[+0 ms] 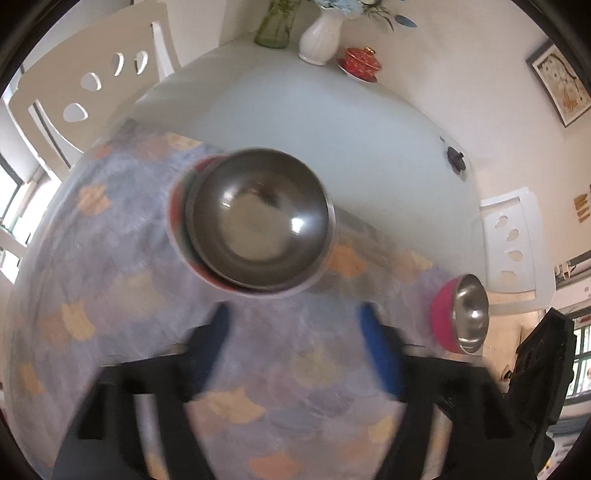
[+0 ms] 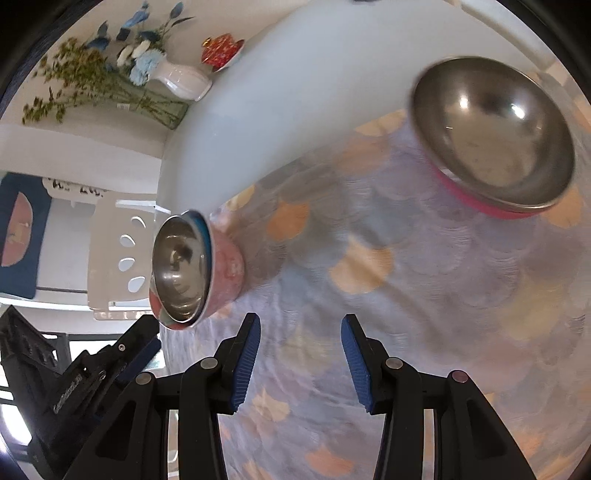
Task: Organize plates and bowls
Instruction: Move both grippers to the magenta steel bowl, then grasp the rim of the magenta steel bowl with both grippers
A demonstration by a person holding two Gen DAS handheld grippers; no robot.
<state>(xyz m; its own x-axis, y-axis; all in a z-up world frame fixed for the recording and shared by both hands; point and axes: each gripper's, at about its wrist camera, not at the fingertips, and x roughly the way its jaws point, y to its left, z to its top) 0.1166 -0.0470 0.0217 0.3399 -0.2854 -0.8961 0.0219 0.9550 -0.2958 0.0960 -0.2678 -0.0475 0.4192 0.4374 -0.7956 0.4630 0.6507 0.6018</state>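
A steel bowl (image 1: 258, 221) sits nested in a stack of coloured bowls on the patterned cloth (image 1: 122, 266), just ahead of my left gripper (image 1: 297, 343). That gripper is open, its blue pads wide apart over bare cloth. The same stack (image 2: 181, 269) appears at the left of the right wrist view. A pink bowl with a steel inside (image 2: 491, 133) stands alone at the upper right, also seen as the pink bowl (image 1: 461, 314) at the left view's right edge. My right gripper (image 2: 301, 358) is open, with only cloth between its fingers.
At the table's far edge stand a white flower vase (image 1: 319, 37), a green glass vase (image 1: 275, 26) and a red lidded cup on a saucer (image 1: 362, 62). White chairs (image 1: 88, 81) flank the white table (image 1: 295, 110). A small black object (image 1: 456, 157) lies near its right rim.
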